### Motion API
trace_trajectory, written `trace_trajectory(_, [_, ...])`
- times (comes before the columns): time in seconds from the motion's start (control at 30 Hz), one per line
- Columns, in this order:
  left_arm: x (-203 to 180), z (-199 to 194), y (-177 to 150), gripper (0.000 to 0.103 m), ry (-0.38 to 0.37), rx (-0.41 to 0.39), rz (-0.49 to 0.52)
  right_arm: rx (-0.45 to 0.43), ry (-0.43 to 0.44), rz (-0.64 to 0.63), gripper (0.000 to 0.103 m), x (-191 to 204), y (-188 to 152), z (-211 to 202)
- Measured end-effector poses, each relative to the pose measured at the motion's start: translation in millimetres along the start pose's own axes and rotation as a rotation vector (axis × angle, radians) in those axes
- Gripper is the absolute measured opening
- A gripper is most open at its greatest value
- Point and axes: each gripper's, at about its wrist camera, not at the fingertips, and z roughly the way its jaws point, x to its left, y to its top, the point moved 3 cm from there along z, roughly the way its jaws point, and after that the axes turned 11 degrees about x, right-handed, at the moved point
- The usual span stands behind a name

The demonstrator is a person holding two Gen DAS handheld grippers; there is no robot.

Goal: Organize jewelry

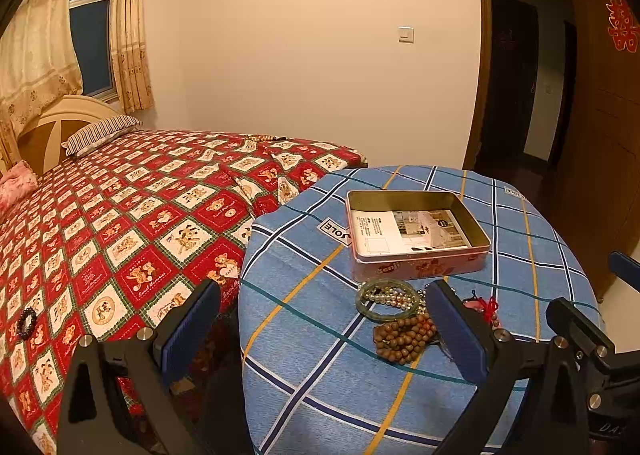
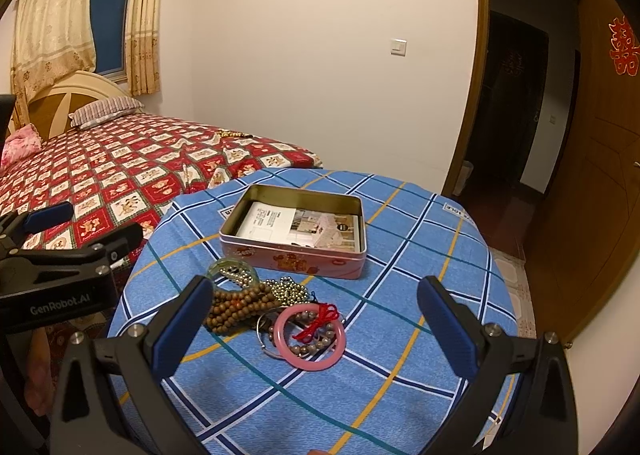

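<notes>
A pink tin (image 1: 416, 255) (image 2: 296, 261) stands open on the round table with the blue plaid cloth (image 1: 320, 383) (image 2: 404, 295), with only a printed leaflet inside. In front of it lies a pile of jewelry: a green bangle (image 1: 370, 311) (image 2: 224, 263), a pearl bracelet (image 1: 394, 297), brown wooden beads (image 1: 404, 337) (image 2: 240, 307), a metal bead chain (image 2: 290, 289) and a pink bangle (image 2: 308, 365) with a red cord (image 2: 320, 319). My left gripper (image 1: 324, 331) hangs open at the table's left edge. Open too, my right gripper (image 2: 316, 329) hovers near the pink bangle, holding nothing.
A bed with a red teddy-bear quilt (image 1: 120, 235) (image 2: 120, 175) adjoins the table on the left. A dark bead bracelet (image 1: 26, 323) lies on it, and a bead string (image 1: 260, 139) lies at its far side. An open doorway (image 2: 508, 103) is on the right.
</notes>
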Motion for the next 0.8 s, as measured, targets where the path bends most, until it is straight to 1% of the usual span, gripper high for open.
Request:
trace_trajectory(0.33, [3,8,-3,0.102,0.003,0.012,-0.003,0.005,0.003,0.000,0.103,3,-3,1])
trace_trajectory(0.53, [1,19,-8,0.102,-0.004,0.029,-0.006,0.024,0.007,0.004,0.103,-1,-8,10])
trace_trajectory(0.63, [-2,33,-15,0.102,-0.012,0.058,0.003,0.042,0.013,0.002,0.103,-6,-12,20])
trace_trajectory(0.73, [-12,51,-22,0.102,-0.006,0.096,0.049,0.076,0.017,0.003,0.103,-13,-21,34])
trace_trajectory(0.8, [-20,62,-26,0.102,-0.029,0.116,0.073,0.109,0.020,0.012,0.103,-19,-28,47])
